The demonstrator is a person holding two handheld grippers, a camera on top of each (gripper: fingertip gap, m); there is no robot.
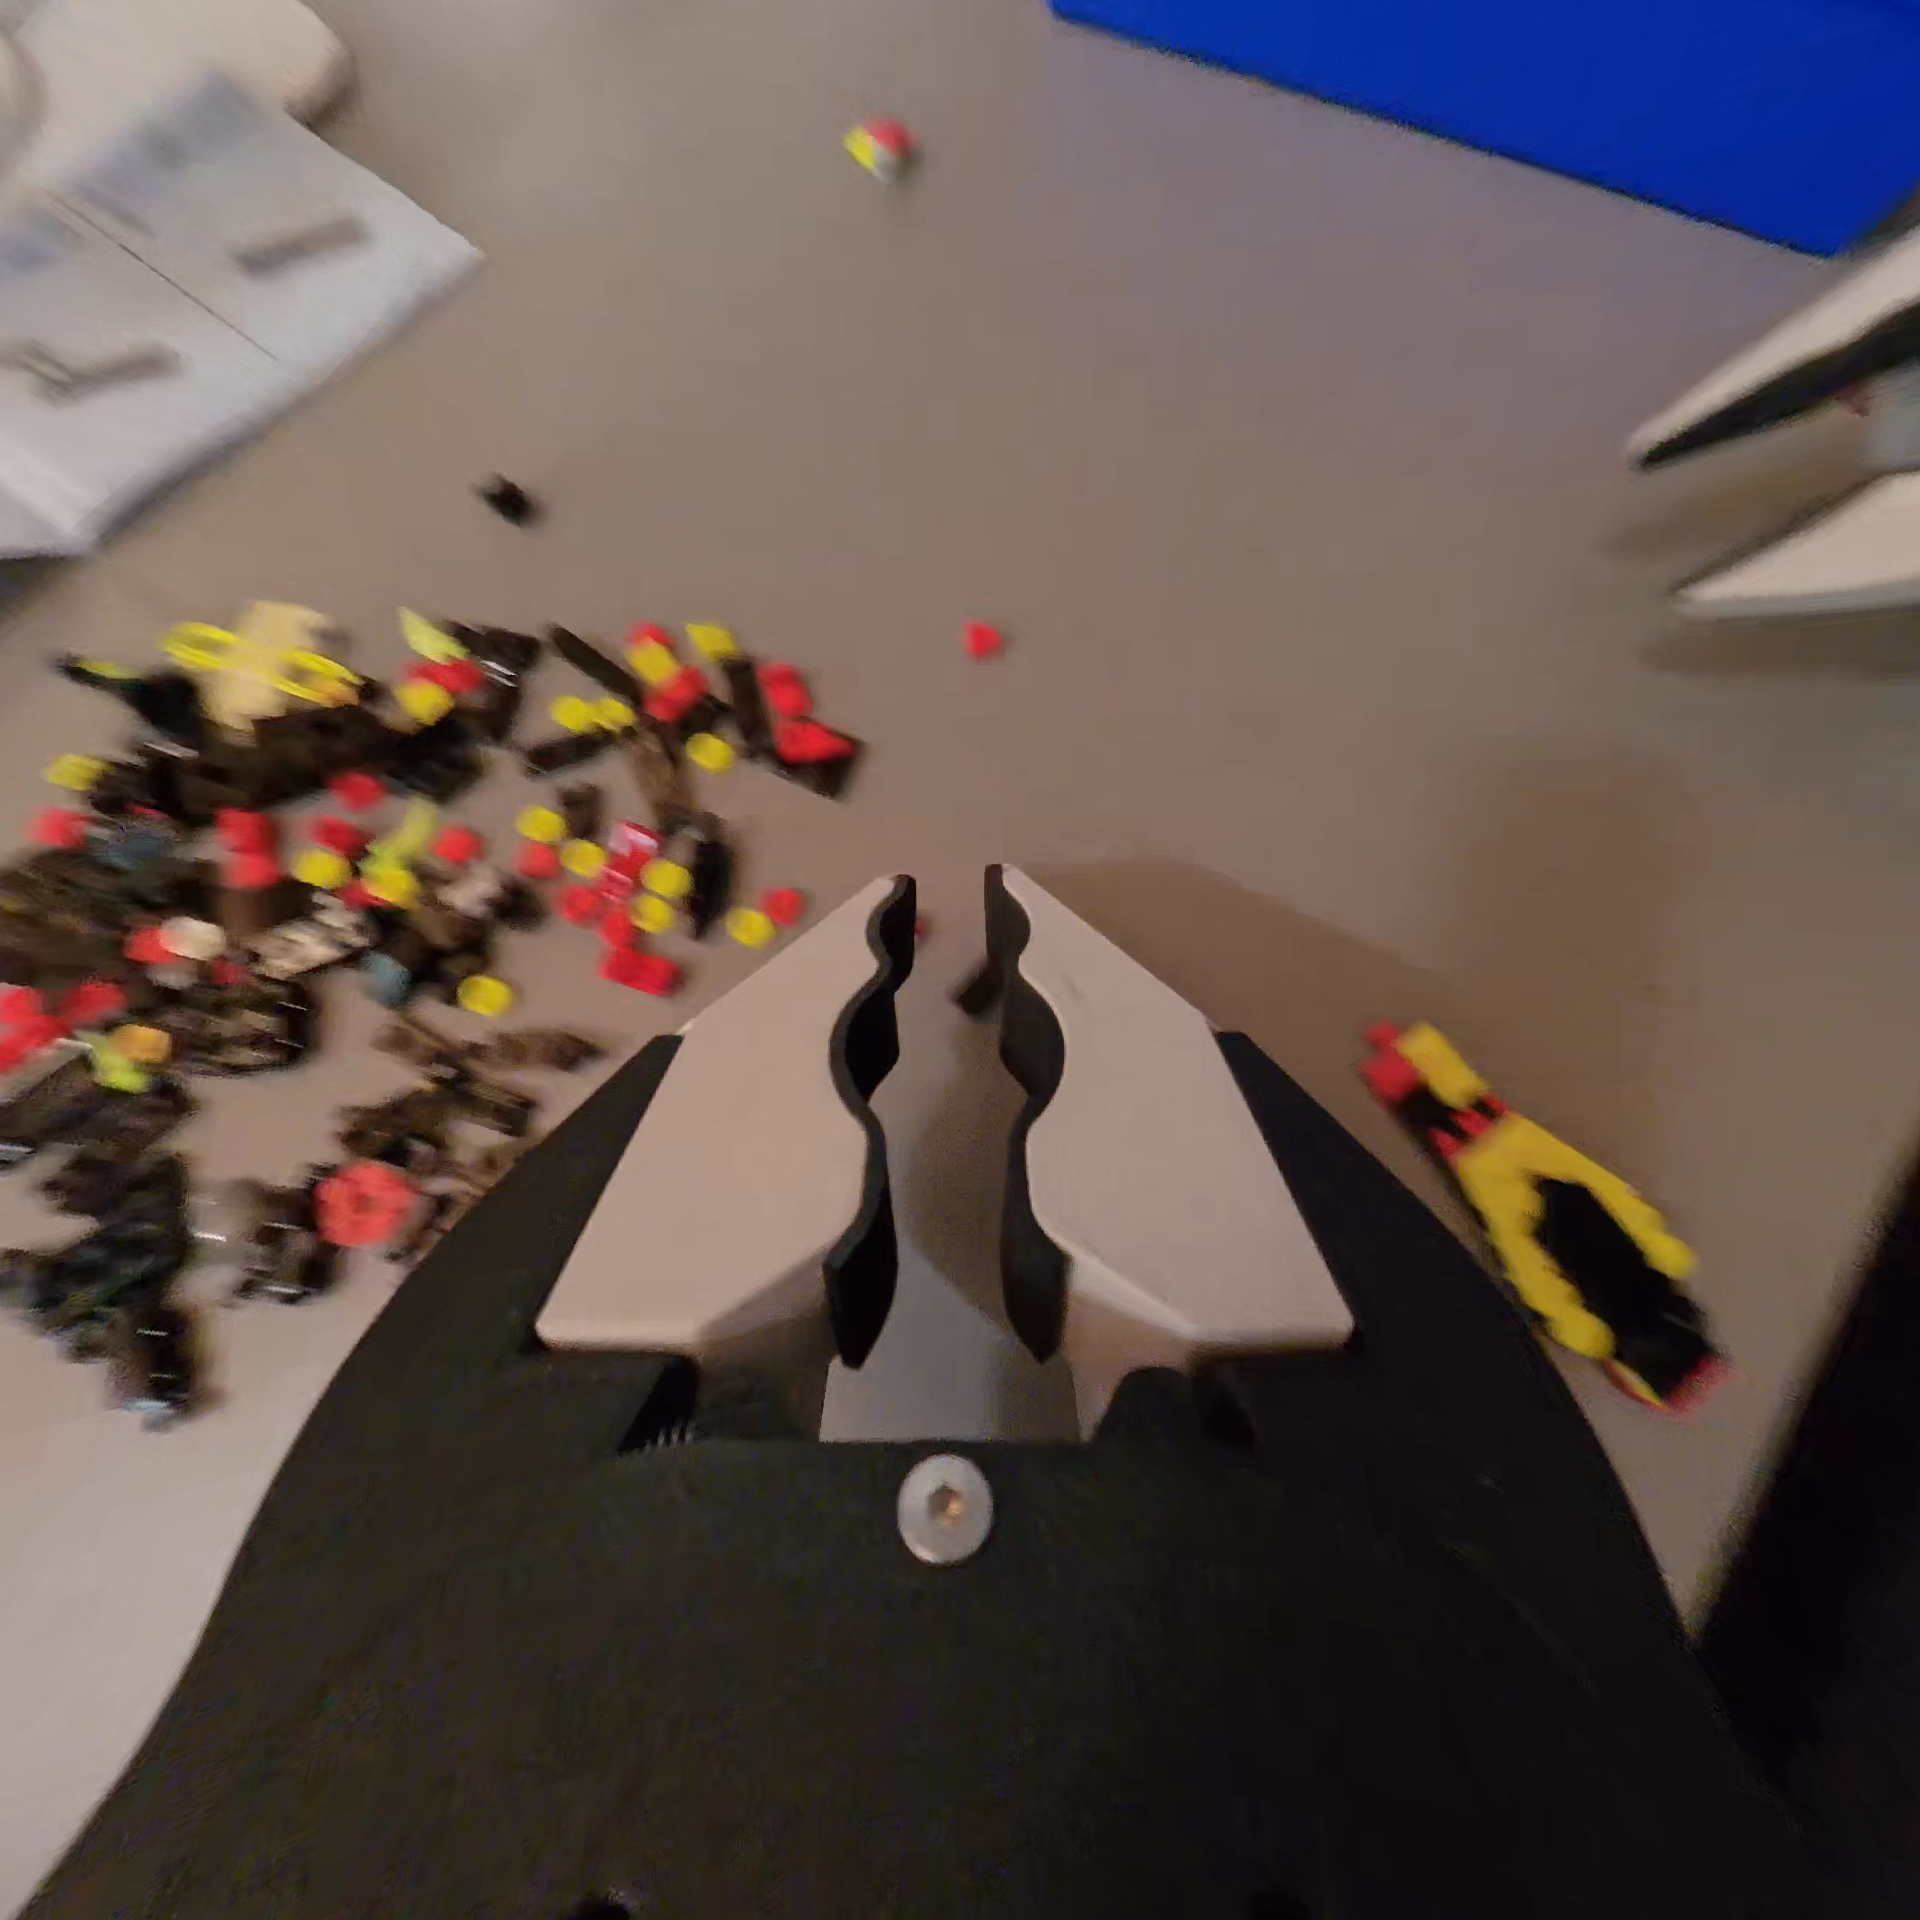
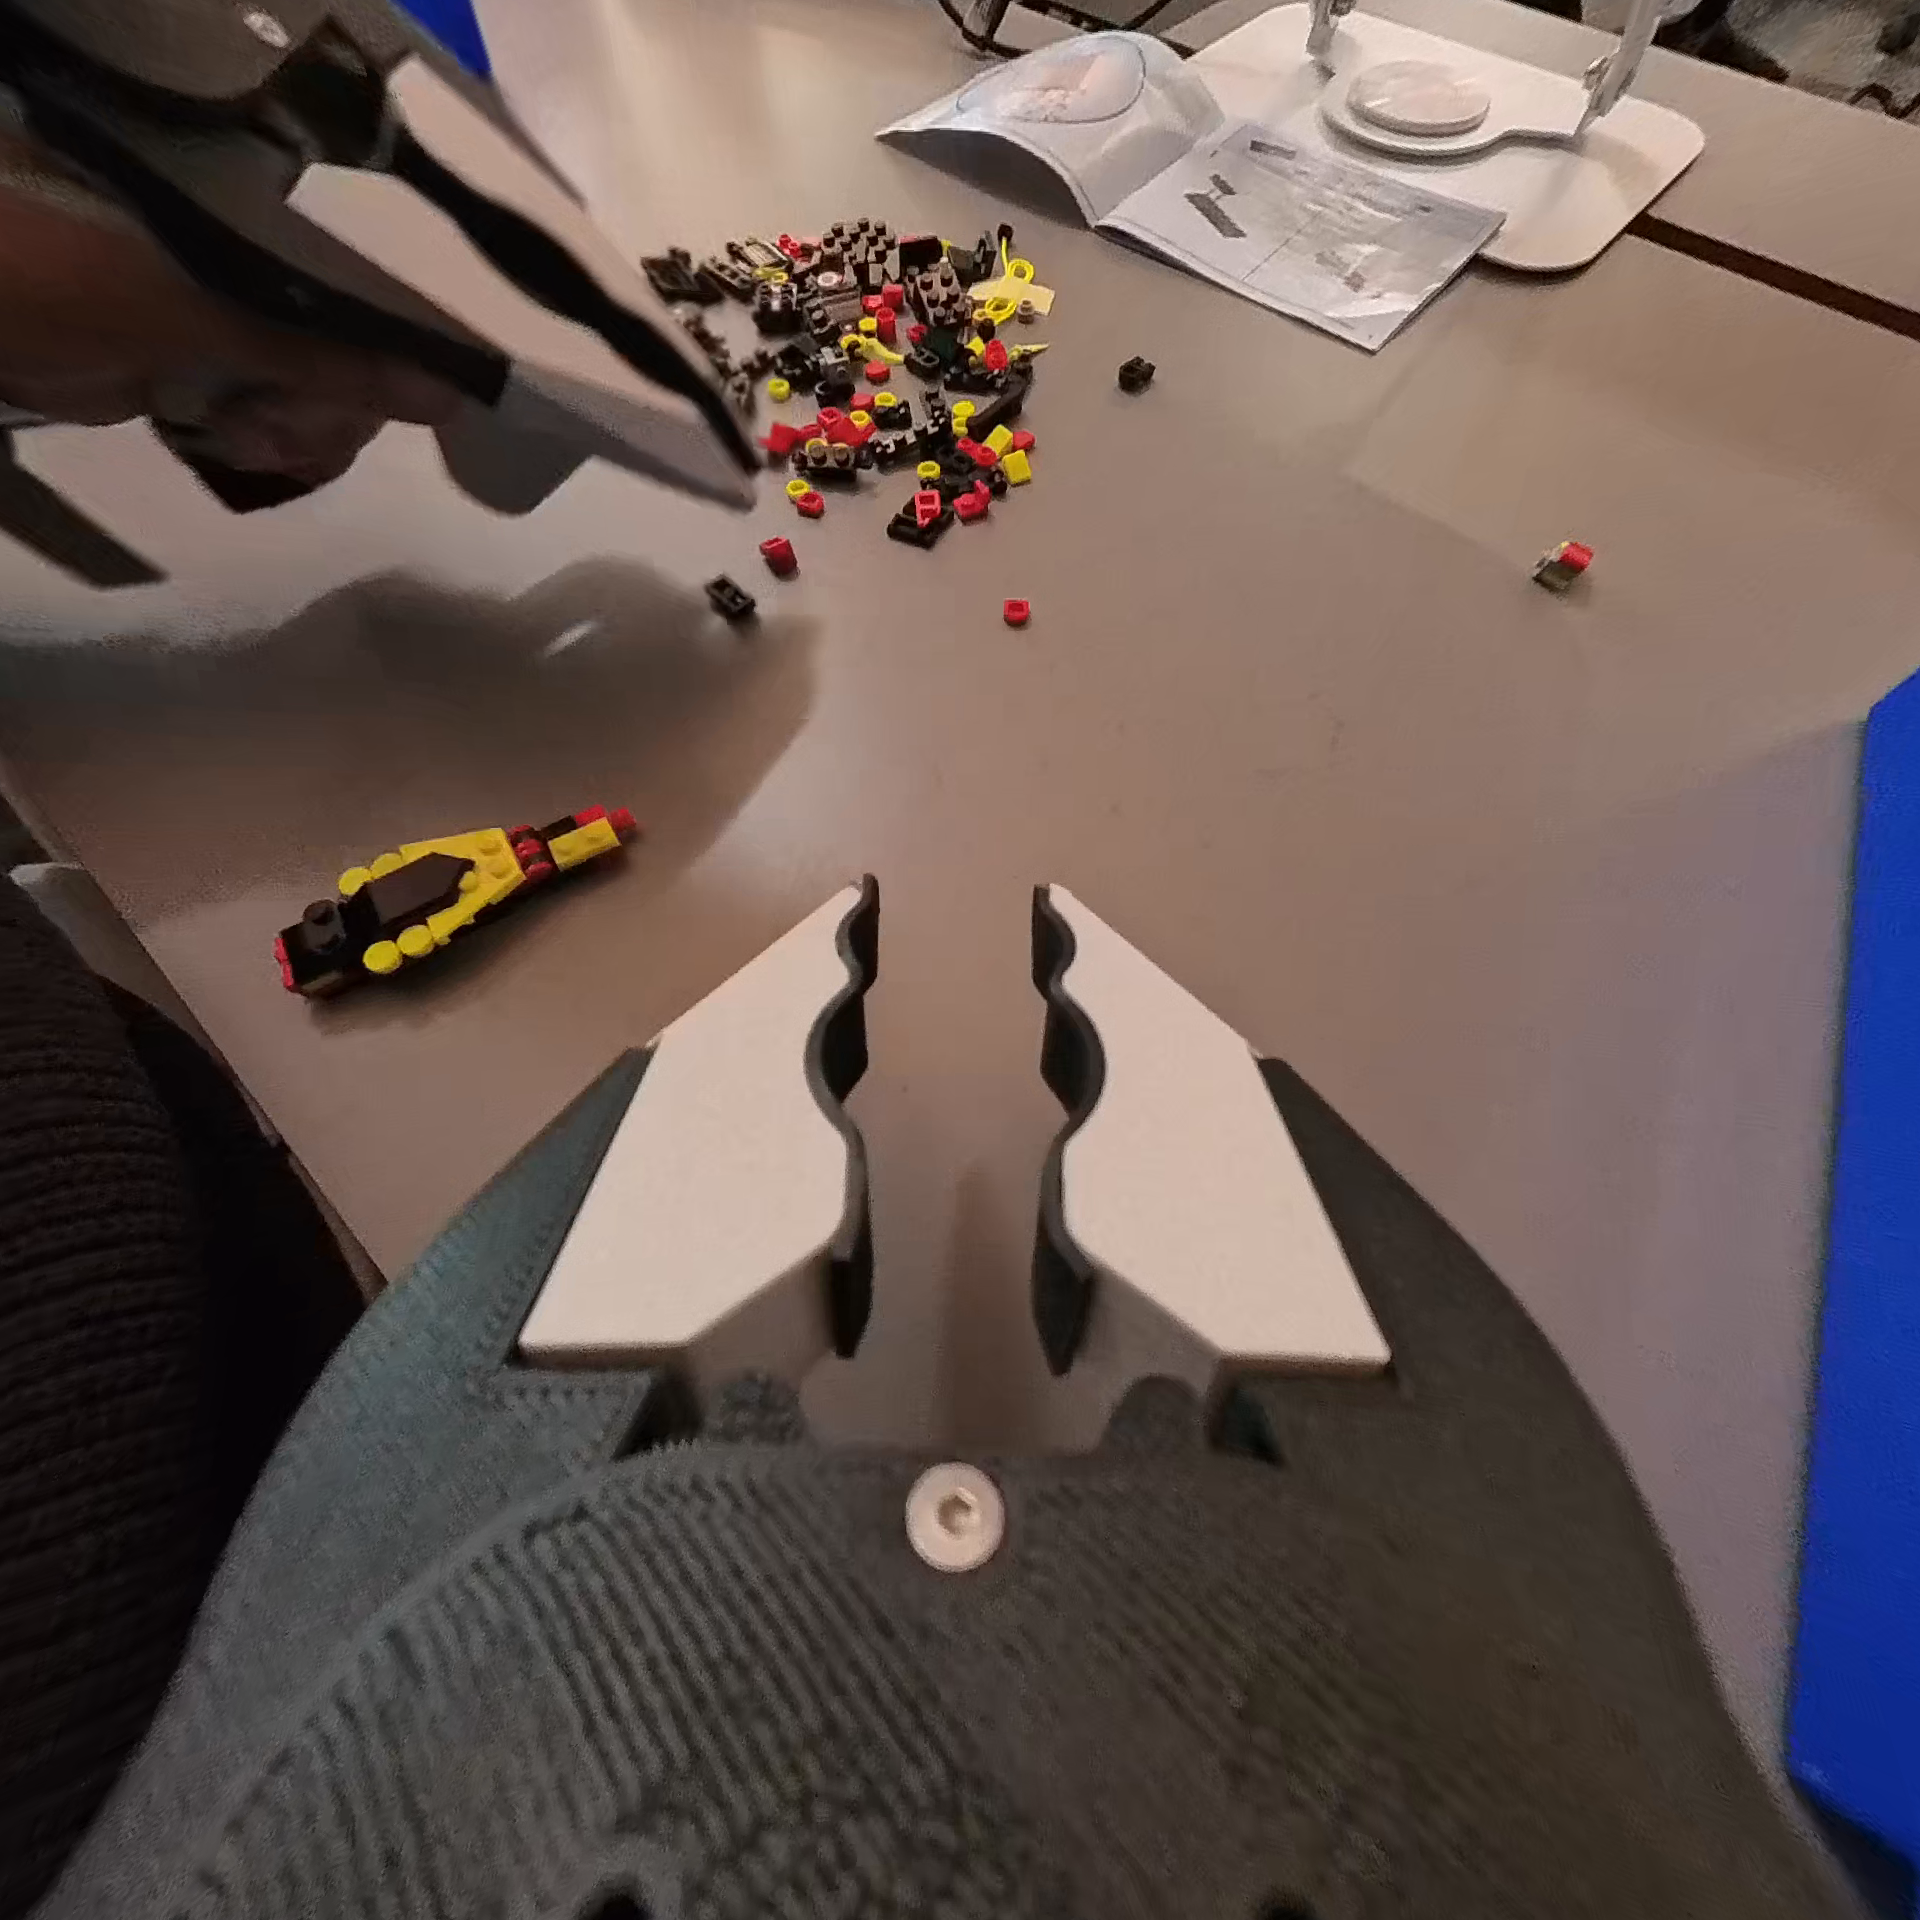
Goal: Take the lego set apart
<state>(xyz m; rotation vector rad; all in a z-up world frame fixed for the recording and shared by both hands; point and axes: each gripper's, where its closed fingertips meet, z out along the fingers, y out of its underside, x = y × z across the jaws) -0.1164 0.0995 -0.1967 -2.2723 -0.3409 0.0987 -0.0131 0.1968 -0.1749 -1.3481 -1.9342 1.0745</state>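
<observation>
A part-built lego model (image 2: 447,899) in yellow, black and red lies on the tan table (image 2: 1299,831) near its edge; it also shows in the left wrist view (image 1: 1538,1216). A pile of loose pieces (image 2: 894,384) lies farther out and shows blurred in the left wrist view (image 1: 364,883). My left gripper (image 1: 948,883) is slightly open and empty, hovering beside the pile above a small black piece (image 1: 977,992). The right wrist view shows that gripper (image 2: 743,468) over the piece (image 2: 730,597). My right gripper (image 2: 956,888) is open and empty, above bare table right of the model.
Stray pieces lie about: a red one (image 2: 1016,611), a black one (image 2: 1136,372), a small red and grey clump (image 2: 1562,564). An open instruction booklet (image 2: 1299,218) and a white stand (image 2: 1507,125) sit at the back. A blue surface (image 2: 1870,1143) borders the table's right. The tips of one gripper are about 15 centimetres away from the tips of the other.
</observation>
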